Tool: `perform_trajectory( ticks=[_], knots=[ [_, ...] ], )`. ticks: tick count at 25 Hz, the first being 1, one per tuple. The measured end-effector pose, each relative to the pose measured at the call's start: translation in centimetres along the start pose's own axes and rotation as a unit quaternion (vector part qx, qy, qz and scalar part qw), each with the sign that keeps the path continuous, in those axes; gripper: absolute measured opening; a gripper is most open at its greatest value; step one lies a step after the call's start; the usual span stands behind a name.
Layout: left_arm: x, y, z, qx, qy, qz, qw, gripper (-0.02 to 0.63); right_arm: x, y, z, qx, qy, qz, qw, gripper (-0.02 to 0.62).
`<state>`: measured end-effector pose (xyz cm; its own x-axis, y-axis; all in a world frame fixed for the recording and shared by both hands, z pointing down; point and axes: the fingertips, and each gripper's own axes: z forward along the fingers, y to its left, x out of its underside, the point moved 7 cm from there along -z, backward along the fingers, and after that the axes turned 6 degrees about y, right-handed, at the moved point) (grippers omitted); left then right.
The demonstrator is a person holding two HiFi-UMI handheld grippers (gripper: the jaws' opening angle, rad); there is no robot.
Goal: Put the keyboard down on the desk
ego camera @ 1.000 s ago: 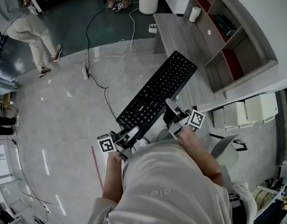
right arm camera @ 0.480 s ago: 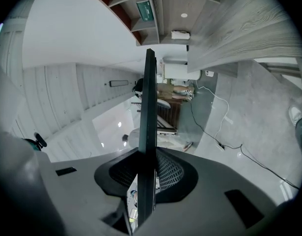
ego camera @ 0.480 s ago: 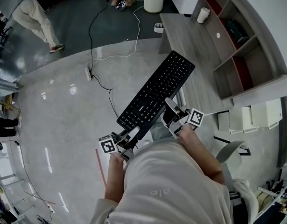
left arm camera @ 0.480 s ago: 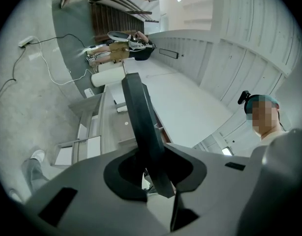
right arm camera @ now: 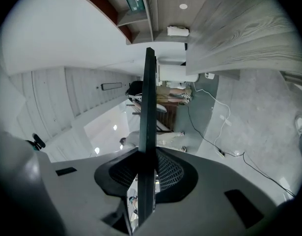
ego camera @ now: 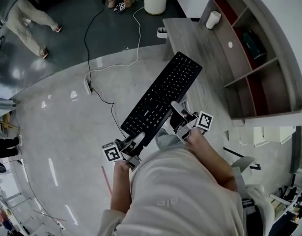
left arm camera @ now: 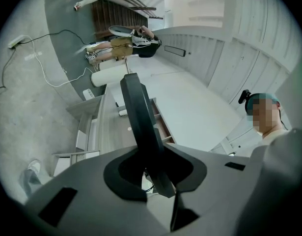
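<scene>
Keyboard [ego camera: 160,100] hangs mid-frame in the head view, slanting from lower left to upper right. Its far end is over the desk's near edge and the rest is over the floor [ego camera: 62,117]. That floor, at left, is open apart from a cable [ego camera: 99,85]. The left gripper [ego camera: 134,142] pinches the keyboard's near end and hides that corner. The right gripper [ego camera: 179,114] clamps the long right edge. Both gripper views show only a thin dark edge squeezed between the pads. The desk [ego camera: 190,38], at upper right, has bare wood ahead, with a cup [ego camera: 213,19] at its far end.

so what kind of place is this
Probably an office or lab: a desk with shelves, a keyboard, and a power strip on the bare floor.
</scene>
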<state>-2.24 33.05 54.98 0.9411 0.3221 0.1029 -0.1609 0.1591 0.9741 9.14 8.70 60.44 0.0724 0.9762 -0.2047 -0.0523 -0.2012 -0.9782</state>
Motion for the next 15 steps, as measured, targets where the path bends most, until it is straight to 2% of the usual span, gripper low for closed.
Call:
perform_trajectory(
  ticks=[4,6,15],
  knots=[
    [-5.4,2.0,6.2,-0.005,0.019,-0.006,0.9998,0.106,-7.3,-1.3,2.2,0.005,-0.017,0.013,1.000,0.113],
    [-7.0,2.5,8.1,-0.005,0.024,-0.009,0.9997,0.106,-9.6,-1.5,2.8,0.008,-0.024,0.015,1.000,0.112],
    [-8.9,1.8,8.4,0.016,0.053,0.005,0.9985,0.107,-9.4,-0.1,2.6,0.008,-0.061,0.000,0.998,0.114]
  ],
)
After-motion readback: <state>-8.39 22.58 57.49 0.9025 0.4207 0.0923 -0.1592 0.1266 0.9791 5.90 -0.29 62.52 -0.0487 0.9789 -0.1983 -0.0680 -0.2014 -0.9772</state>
